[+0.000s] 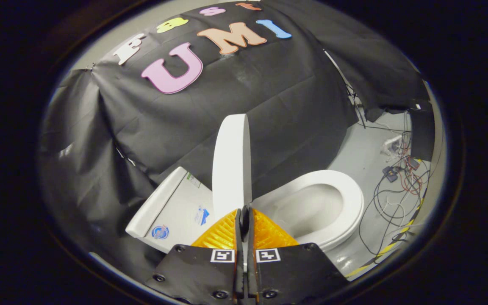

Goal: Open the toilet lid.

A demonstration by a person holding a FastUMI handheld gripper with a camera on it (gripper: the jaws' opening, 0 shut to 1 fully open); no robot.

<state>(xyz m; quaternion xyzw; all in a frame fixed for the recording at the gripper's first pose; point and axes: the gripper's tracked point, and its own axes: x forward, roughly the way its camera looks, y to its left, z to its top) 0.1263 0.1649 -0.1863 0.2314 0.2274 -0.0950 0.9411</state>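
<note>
Gripper [244,210] at the bottom centre of the frame has its two fingers pressed nearly together on the lower edge of the white toilet lid [231,163], which stands upright at centre. Black cloth wall [235,101] spans the upper frame. Grey floor [362,146] lies at right. Right of the lid sits the open toilet seat [345,199]; left, the tank [172,207]. Loose cables [396,190] trail at far right.

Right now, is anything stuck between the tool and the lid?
No. The tool is shut on the lid, pinching its edge. The lid stands raised, with the tank on one side and the seat on the other.
</note>
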